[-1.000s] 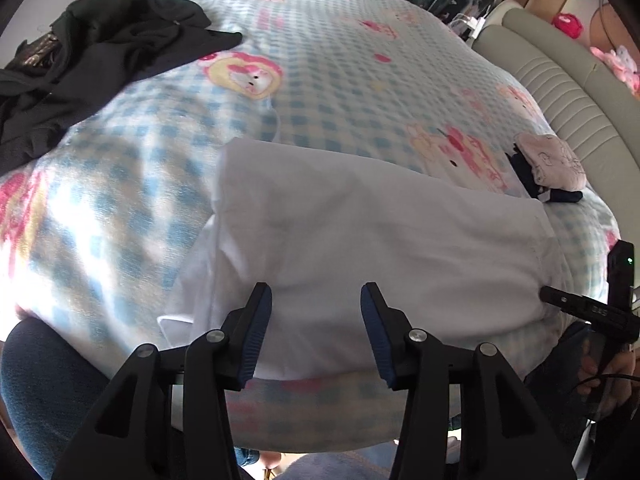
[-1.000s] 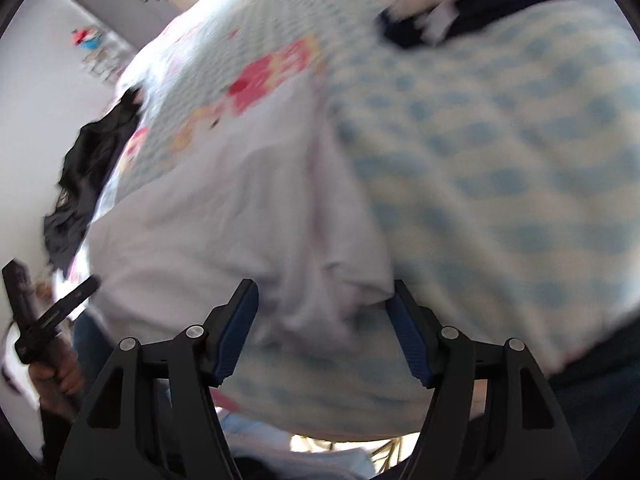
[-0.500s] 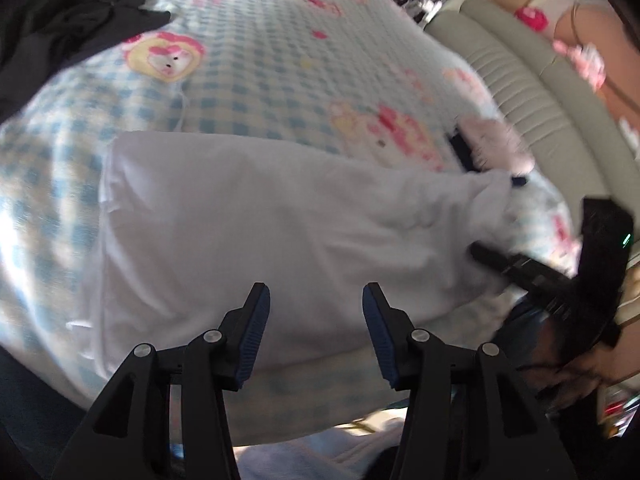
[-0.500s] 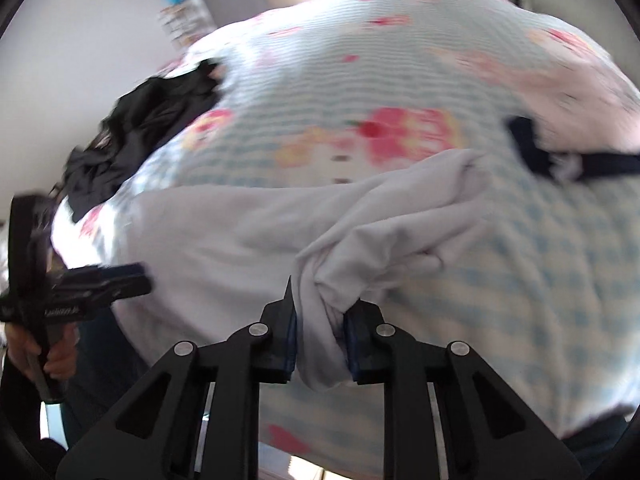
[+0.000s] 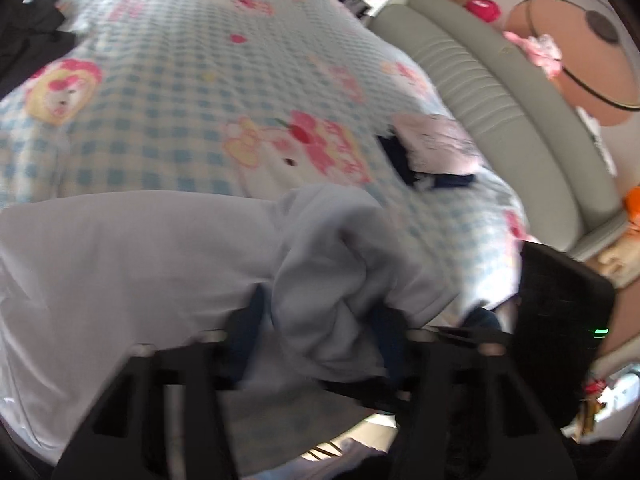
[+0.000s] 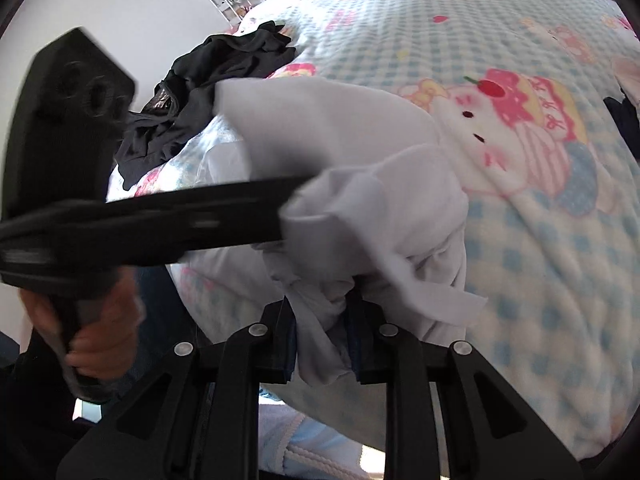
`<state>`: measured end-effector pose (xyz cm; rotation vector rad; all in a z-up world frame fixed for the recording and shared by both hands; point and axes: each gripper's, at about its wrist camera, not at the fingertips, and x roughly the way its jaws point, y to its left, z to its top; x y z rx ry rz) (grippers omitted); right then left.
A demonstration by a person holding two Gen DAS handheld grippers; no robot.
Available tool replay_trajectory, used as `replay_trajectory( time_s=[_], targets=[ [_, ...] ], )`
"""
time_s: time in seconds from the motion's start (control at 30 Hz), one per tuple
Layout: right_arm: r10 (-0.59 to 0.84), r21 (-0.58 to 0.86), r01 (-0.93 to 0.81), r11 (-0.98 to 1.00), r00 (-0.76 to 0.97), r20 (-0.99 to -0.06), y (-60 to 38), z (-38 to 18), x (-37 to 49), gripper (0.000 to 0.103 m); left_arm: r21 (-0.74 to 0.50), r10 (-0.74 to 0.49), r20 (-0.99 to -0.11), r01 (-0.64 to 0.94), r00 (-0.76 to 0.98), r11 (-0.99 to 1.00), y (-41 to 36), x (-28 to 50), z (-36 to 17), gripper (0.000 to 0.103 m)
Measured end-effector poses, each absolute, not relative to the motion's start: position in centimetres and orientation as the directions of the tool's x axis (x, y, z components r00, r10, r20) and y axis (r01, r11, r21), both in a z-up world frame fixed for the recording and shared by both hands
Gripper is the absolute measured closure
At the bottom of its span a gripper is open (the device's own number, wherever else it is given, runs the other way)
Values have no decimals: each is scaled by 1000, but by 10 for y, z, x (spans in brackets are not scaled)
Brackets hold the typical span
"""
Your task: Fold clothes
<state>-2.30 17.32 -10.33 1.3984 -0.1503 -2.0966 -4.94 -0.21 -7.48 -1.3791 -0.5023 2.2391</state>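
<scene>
A white garment [image 5: 132, 264] lies spread along the near edge of the bed, and its right end [image 6: 384, 216] is gathered into a raised bunch. My right gripper [image 6: 320, 332] is shut on the lower part of that bunch, with cloth hanging out below its pads. My left gripper [image 5: 316, 324] stands open, and the bunched cloth [image 5: 340, 264] sits between its blurred fingers. In the right wrist view the left gripper [image 6: 284, 210] comes in from the left and its tip meets the same bunch; a hand [image 6: 100, 336] holds its handle.
The bed carries a blue-checked cartoon quilt [image 5: 192, 80]. A heap of black clothes [image 6: 216, 76] lies at its far left corner. A folded pink and navy garment [image 5: 432, 148] rests near the padded grey headboard [image 5: 500, 120]. The bed's edge runs just under both grippers.
The right gripper went from open to shut on the garment's right edge and has carried it leftward in a bunch. The left gripper swung right, so that bunch now sits between its fingers.
</scene>
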Motion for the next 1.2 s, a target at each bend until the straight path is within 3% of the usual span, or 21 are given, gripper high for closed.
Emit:
replay_trajectory(
  time_s=[0.23, 0.27, 0.3, 0.37, 0.53, 0.67, 0.73, 0.77, 0.8, 0.87, 1.13, 1.2],
  targets=[
    [-621, 543, 304, -783, -320, -716, 228, -86, -25, 72, -564, 532, -741, -50, -409, -824, -48, -49, -93, 65],
    [-612, 549, 269, -791, -328, -720, 233, -90, -28, 72, -592, 558, -725, -47, -403, -804, -52, -48, -96, 59],
    [-602, 555, 234, -798, -336, -724, 239, -94, -32, 72, -627, 589, -704, -44, -397, -778, -56, -46, -98, 46],
    [-582, 565, 162, -809, -351, -733, 249, -101, -38, 72, -692, 650, -650, -47, -394, -720, -62, -41, -101, 29],
    [-546, 542, 101, -834, -288, -787, 240, -131, -45, 70, -770, 735, -558, -91, -385, -632, -59, -22, -110, 21],
    [-544, 533, 118, -837, -266, -795, 224, -136, -46, 70, -732, 716, -615, -99, -331, -674, -34, -17, -123, 20],
    [-541, 529, 123, -840, -267, -797, 220, -134, -47, 70, -691, 680, -647, -113, -345, -714, -28, -18, -119, 27],
    [-541, 528, 123, -840, -269, -797, 219, -133, -47, 70, -669, 661, -661, -120, -355, -733, -25, -19, -115, 46],
    [-541, 528, 123, -840, -272, -796, 219, -132, -47, 70, -647, 642, -674, -127, -366, -752, -23, -20, -112, 72],
    [-537, 523, 128, -842, -275, -797, 220, -130, -47, 70, -601, 602, -699, -139, -387, -787, -18, -22, -106, 85],
    [-517, 473, 210, -856, -302, -801, 222, -98, -63, 66, -554, 551, -667, -162, -501, -817, -60, -28, -51, 91],
    [-514, 461, 229, -857, -325, -794, 221, -84, -68, 61, -543, 531, -675, -143, -512, -828, -81, -27, -47, 91]
  ],
)
